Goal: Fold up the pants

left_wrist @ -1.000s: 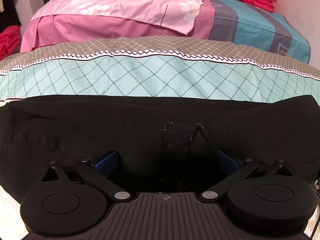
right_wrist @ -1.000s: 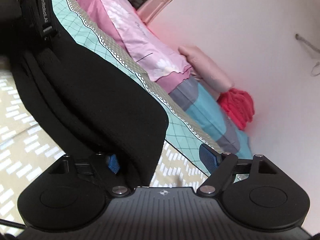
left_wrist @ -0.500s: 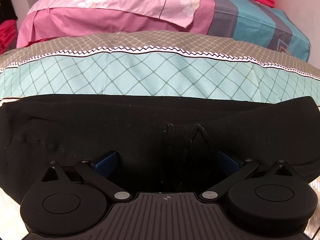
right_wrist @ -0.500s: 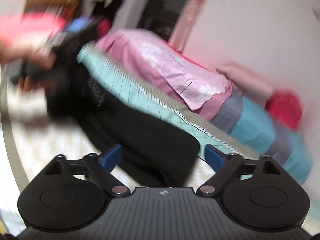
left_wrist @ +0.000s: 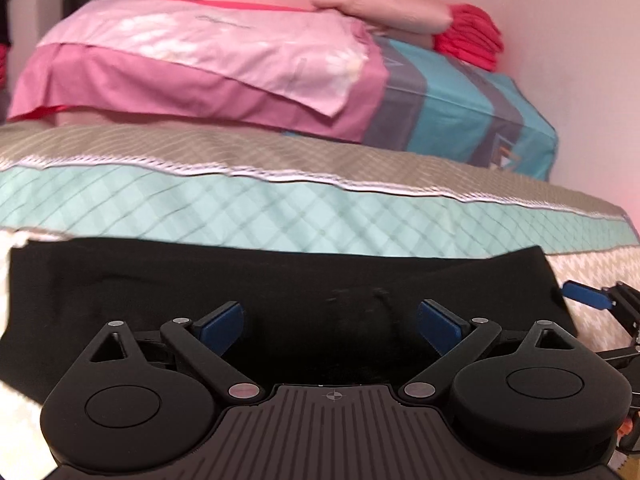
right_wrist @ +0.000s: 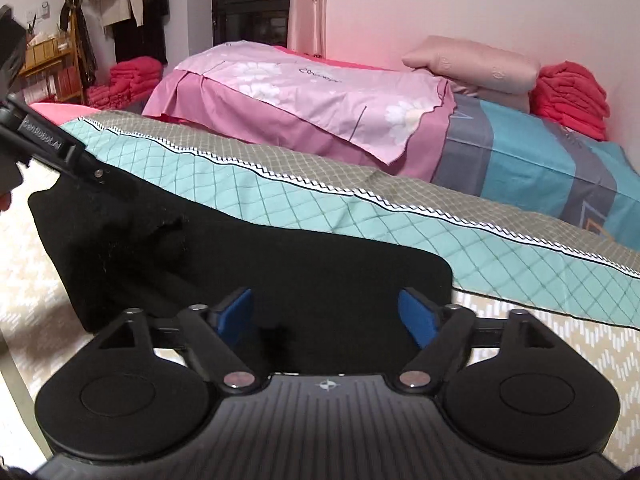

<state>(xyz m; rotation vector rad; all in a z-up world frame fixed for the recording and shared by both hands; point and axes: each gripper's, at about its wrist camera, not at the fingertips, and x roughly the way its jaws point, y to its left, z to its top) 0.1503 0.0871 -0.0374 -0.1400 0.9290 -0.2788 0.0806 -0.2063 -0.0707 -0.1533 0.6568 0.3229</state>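
Black pants (right_wrist: pixel 248 264) lay folded flat on the bed (right_wrist: pixel 560 344), on the beige patterned cover, far edge against the teal quilt (right_wrist: pixel 360 224). Left tool (left_wrist: pixel 328 320) was released, blue pads spread wide over the pants, gripping nothing. Right tool (right_wrist: pixel 326 312) was also released, pads apart above the pants' near corner. Pink sheet (right_wrist: pixel 320 88), pillow (right_wrist: pixel 472 64) and red stack (right_wrist: pixel 568 96) sat toward the bed's far edge by the wall.
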